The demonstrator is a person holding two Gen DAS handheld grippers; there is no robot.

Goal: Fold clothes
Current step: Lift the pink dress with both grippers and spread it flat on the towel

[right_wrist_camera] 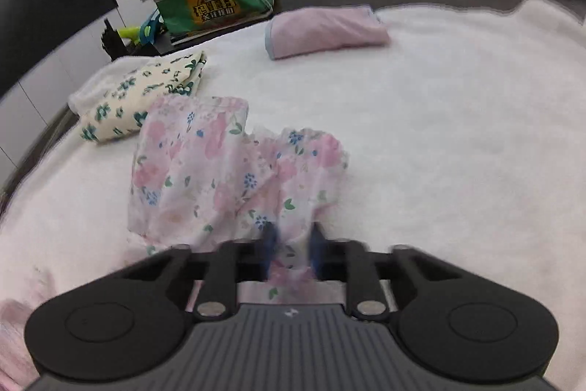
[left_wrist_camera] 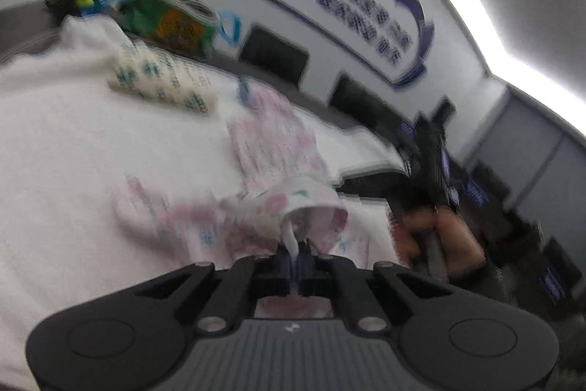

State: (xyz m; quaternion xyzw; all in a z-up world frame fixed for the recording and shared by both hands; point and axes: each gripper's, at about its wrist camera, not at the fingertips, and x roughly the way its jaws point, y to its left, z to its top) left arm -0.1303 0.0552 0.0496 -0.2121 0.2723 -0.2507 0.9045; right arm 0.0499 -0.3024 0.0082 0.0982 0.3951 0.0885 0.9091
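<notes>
Fluffy white blanket (right_wrist_camera: 457, 134), crumpled floral garment (right_wrist_camera: 219, 171)

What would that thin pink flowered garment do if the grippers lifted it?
The thin pink flowered garment would probably droop: it already lies rumpled on the white fleecy cover. It looks light, since the left gripper pinches just a narrow edge. Its folds would likely slip apart.

Each handheld gripper has a matte black body: two round side discs, angled black link arms pinned with silver screws, and a grey ribbed centre plate bearing a small white mark. The left gripper (left_wrist_camera: 296, 253) and right gripper (right_wrist_camera: 293, 244) carry blue-padded fingers (right_wrist_camera: 269, 244). A dark cuff edges the person's right hand (left_wrist_camera: 436, 240).
</notes>
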